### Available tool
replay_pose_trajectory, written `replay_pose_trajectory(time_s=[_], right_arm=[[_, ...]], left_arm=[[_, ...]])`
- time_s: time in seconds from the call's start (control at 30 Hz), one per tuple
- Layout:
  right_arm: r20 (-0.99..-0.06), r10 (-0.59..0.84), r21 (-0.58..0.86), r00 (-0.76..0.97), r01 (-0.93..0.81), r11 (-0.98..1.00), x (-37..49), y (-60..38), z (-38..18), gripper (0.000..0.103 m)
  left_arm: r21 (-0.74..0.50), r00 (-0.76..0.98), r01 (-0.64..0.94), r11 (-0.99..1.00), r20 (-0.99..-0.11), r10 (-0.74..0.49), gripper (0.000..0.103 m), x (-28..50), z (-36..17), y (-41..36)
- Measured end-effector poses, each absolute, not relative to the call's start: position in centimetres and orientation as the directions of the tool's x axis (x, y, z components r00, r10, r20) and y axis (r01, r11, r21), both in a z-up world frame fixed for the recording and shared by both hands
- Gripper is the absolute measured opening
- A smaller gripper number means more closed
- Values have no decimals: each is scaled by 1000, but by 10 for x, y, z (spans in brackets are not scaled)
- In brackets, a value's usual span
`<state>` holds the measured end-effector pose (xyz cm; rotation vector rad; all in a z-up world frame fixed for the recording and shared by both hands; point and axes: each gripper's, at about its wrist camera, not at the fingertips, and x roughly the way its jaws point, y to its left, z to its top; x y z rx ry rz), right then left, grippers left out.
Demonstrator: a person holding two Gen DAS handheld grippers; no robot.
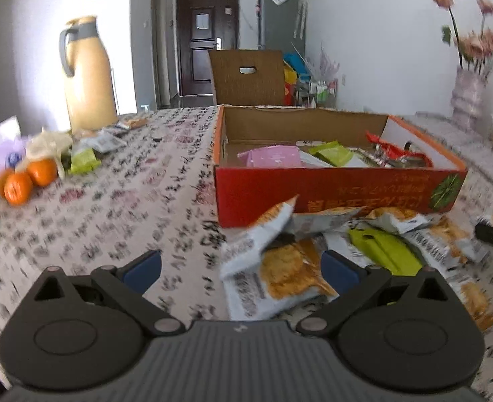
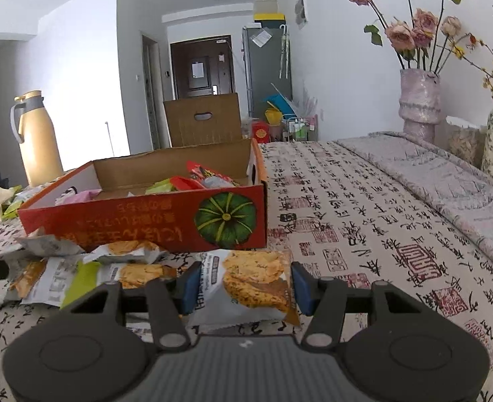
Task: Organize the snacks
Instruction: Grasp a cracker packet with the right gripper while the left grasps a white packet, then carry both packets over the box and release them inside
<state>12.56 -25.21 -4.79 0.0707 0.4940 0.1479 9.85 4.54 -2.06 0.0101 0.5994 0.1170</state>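
Cloth covered the whole table, printed and a little rumpled toward three o'clock. Box sat at eleven o'clock of the right gripper, open-topped and already holding several snacks. Packets lay in a loose heap against its near wall, overlapping one another.

One packet sat between the right gripper's blue pads, which pressed on both its edges, clenched on it just short of the box. Being a soft, slick pouch pinched only by its edges, it could buckle and slide out on the lift, or clip the box's near wall if carried too low.

Left gripper stood released, spread wide over another packet at its one o'clock. Closing there could catch two overlapping wrappers at once, I thought.
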Motion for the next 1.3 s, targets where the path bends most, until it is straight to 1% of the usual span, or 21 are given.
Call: replay_pose_trajectory(time_s=[0.07,0.23,0.33,0.4,0.47,0.53,0.57,0.63,0.7,0.73,0.77,0.8,0.83,0.87,1.0,1.3], right_arm=[[-473,155,110,867,-116,987,127,-254,-51,55],[-473,155,117,867,-113,987,127,-255,-52,55],[-471,160,123,867,-115,986,126,-255,-51,55],[-472,163,128,867,-116,985,126,-256,-52,55],[-471,165,130,867,-117,985,126,-256,-52,55],[-472,167,132,866,-118,984,126,-257,-52,55],[-472,167,132,866,-118,984,126,-256,-53,55],[-471,169,134,866,-119,984,126,-256,-53,55],[-471,169,134,866,-119,984,126,-256,-53,55],[-471,169,134,866,-119,984,126,-256,-53,55],[-470,169,135,866,-119,984,126,-256,-53,55],[-469,170,136,866,-119,984,126,-256,-53,55],[-469,171,137,867,-120,983,127,-256,-53,55],[-468,172,137,867,-121,983,127,-256,-54,55],[-468,172,138,867,-121,983,127,-256,-54,55],[-466,172,138,868,-121,983,126,-256,-54,55]], left_arm=[[99,813,-108,989,-563,145,103,106,-18,46],[187,790,-81,979,-587,178,102,123,-22,43],[216,778,-62,974,-601,183,92,134,-29,40],[219,774,-54,974,-607,180,80,140,-31,39],[221,775,-47,974,-607,175,77,145,-32,38],[217,778,-41,975,-606,167,72,149,-31,37],[208,777,-32,978,-610,155,67,151,-31,37],[197,769,-24,980,-623,144,56,154,-34,37],[182,756,-7,983,-642,124,34,158,-38,36],[174,750,1,985,-652,115,30,159,-40,36],[175,750,-2,985,-651,117,28,159,-41,36],[173,752,-8,985,-648,120,24,158,-41,36],[161,752,-10,987,-649,114,22,158,-40,38],[149,753,-14,989,-649,108,19,157,-39,40],[126,771,-24,992,-629,98,14,148,-35,43],[75,825,-29,997,-560,67,13,122,-14,42]])
